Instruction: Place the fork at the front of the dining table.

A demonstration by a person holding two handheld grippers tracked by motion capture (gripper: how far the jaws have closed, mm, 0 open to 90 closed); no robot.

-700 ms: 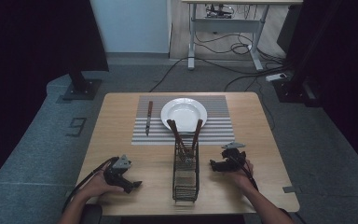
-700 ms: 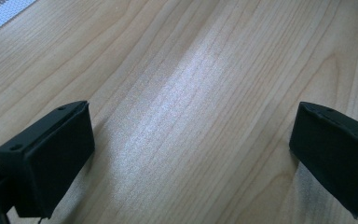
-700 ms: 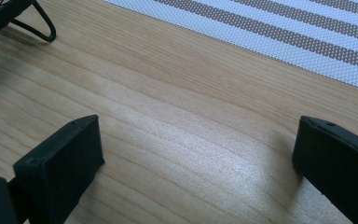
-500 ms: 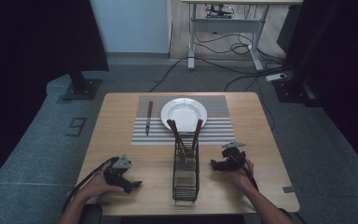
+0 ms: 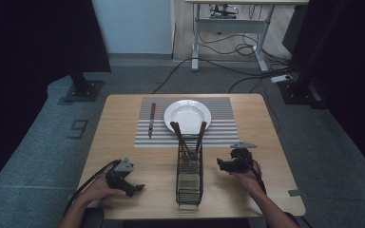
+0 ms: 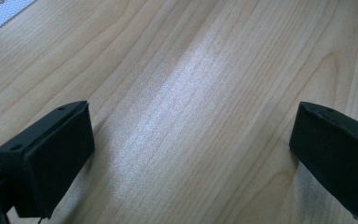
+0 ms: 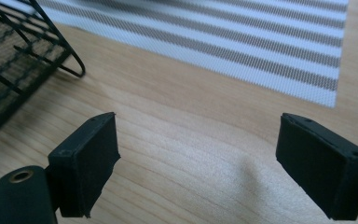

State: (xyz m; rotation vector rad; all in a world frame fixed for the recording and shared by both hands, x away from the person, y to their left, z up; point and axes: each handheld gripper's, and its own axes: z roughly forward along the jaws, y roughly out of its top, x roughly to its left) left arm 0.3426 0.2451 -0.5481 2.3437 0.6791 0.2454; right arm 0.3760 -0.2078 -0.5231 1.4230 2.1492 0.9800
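Note:
A black wire caddy stands at the table's front middle with brown-handled utensils leaning out of its far end. A white plate rests on a striped placemat, and a brown-handled knife lies on the mat's left part. My left gripper sits low at the front left, open over bare wood. My right gripper is right of the caddy, open, jaws wide apart above the wood, with the caddy's corner and the placemat ahead of it.
The wooden table stands on grey carpet. A desk frame with cables stands behind it, dark curtains at both sides, and a black stand base on the floor at the left.
My right gripper has shifted slightly toward the caddy. The left gripper and the tableware have stayed put.

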